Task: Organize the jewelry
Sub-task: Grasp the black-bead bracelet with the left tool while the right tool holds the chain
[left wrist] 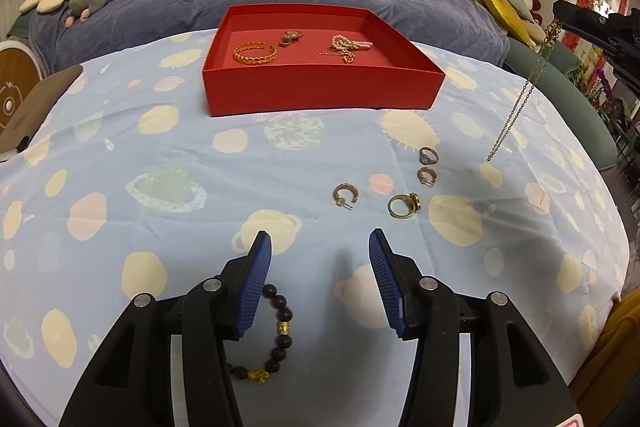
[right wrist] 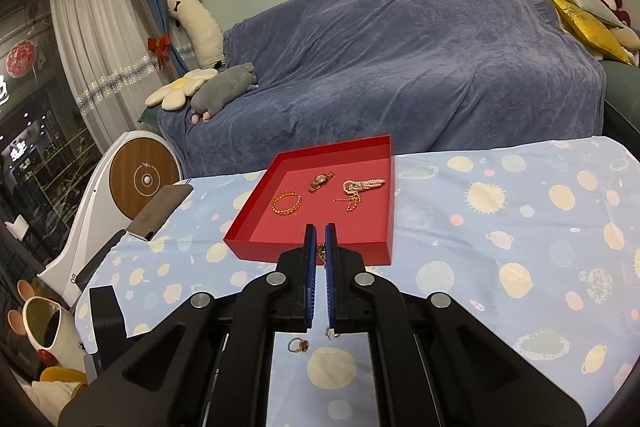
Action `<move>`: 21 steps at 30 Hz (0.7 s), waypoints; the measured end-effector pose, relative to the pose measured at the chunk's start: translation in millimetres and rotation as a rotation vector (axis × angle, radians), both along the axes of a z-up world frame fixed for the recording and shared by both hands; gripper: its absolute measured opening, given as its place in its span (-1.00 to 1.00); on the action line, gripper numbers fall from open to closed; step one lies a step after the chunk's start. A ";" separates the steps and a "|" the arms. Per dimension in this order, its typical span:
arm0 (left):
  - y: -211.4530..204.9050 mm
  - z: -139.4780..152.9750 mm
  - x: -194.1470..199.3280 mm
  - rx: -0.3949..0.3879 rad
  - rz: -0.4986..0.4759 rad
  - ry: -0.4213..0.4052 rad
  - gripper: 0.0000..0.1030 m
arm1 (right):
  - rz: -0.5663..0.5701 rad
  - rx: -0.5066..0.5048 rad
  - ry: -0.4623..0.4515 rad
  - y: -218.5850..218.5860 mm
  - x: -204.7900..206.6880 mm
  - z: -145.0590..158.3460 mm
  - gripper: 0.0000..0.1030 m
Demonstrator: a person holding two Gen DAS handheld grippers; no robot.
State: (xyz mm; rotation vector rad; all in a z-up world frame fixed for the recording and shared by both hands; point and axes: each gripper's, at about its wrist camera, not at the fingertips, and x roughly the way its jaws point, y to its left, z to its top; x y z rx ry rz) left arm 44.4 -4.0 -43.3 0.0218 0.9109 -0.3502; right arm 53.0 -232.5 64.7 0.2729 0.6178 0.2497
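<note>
Red tray [left wrist: 320, 91]: stood at the far middle of the patterned tablecloth [left wrist: 160, 163], holding a gold bangle [left wrist: 255, 53] at its left, a small watch [left wrist: 291, 37] at its centre, and a pearl strand [left wrist: 351, 44] at its right with a fine gold piece tangled beside it, too small to identify. Left gripper [left wrist: 320, 247]: jaws wide apart, holding nothing, hovering over the near cloth. Dark bead bracelet [left wrist: 280, 331]: lay under the left gripper, its left half hidden behind the blue pad. Two hoop earrings [left wrist: 345, 195] [left wrist: 426, 176], a silver ring [left wrist: 428, 155] and a gold ring [left wrist: 404, 206]: lay loose on the cloth, near right of the tray. Right gripper [right wrist: 320, 239]: jaws pressed nearly together on a thin chain [left wrist: 520, 95], which hung free above the right of the cloth; in the right wrist view only its clasp showed between the pads. Sofa [right wrist: 400, 47]: behind the table, draped in blue.
</note>
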 end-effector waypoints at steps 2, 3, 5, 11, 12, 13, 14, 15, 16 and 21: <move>-7.4 -1.6 0.2 0.005 -0.013 -0.002 0.00 | 0.001 -0.001 0.018 -3.8 -2.5 -5.3 -0.93; -11.7 -2.5 0.7 0.010 -0.021 0.000 0.00 | 0.004 0.000 0.031 -4.8 -3.5 -9.1 -0.93; -16.5 -3.8 1.3 0.018 -0.021 0.004 0.00 | 0.008 -0.005 0.051 -5.0 -6.5 -15.6 -0.93; -4.4 -0.9 -5.6 0.020 0.021 0.015 0.09 | 0.040 -0.022 0.075 2.0 -12.8 -25.6 -0.93; 1.1 -0.9 -8.3 0.034 0.040 0.012 0.19 | 0.045 -0.022 0.077 3.5 -13.1 -26.4 -0.93; 7.5 -0.4 -11.3 0.043 0.059 0.007 0.20 | 0.049 -0.022 0.079 4.4 -13.6 -26.7 -0.93; 14.4 0.2 -14.0 0.052 0.073 0.004 0.20 | 0.054 -0.022 0.080 6.2 -14.2 -26.8 -0.93; 21.6 0.7 -16.4 0.066 0.088 -0.002 0.20 | 0.059 -0.021 0.080 8.1 -14.9 -26.9 -0.93; 29.8 0.9 -18.9 0.080 0.103 -0.010 0.20 | 0.063 -0.021 0.079 9.6 -16.0 -26.3 -0.93; 68.5 -7.7 -22.7 0.112 0.180 0.001 0.20 | 0.086 -0.015 0.086 20.4 -18.4 -26.7 -0.93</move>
